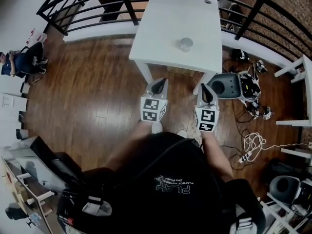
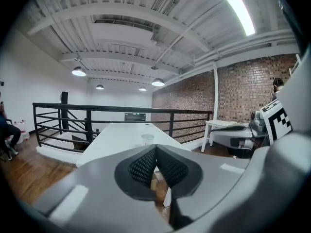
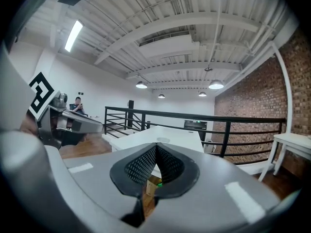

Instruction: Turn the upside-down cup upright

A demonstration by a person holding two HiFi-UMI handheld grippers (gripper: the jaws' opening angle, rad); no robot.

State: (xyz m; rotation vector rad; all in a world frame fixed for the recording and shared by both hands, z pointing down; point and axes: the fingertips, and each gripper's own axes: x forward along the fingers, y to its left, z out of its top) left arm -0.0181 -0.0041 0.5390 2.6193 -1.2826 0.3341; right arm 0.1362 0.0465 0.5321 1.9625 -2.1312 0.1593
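A small clear cup [image 1: 185, 44] stands alone near the front of the white table [image 1: 170, 18]; it is too small to tell which way up it is. My left gripper [image 1: 160, 84] and right gripper [image 1: 204, 88] hover side by side over the wooden floor, just short of the table's front edge and pointing at it. Both are shut with nothing between the pads. In the left gripper view the cup [image 2: 147, 139] shows on the table just above the shut left gripper [image 2: 155, 148]. In the right gripper view only the top of the cup [image 3: 163, 140] peeks over the shut right gripper [image 3: 156, 145].
A black railing [image 1: 97, 4] runs behind and beside the table. A grey office chair [image 1: 225, 85] stands at the table's right front corner, with cables and a power strip [image 1: 251, 143] on the floor. A person [image 1: 22, 62] sits at far left. A white side table [image 1: 302, 72] is at right.
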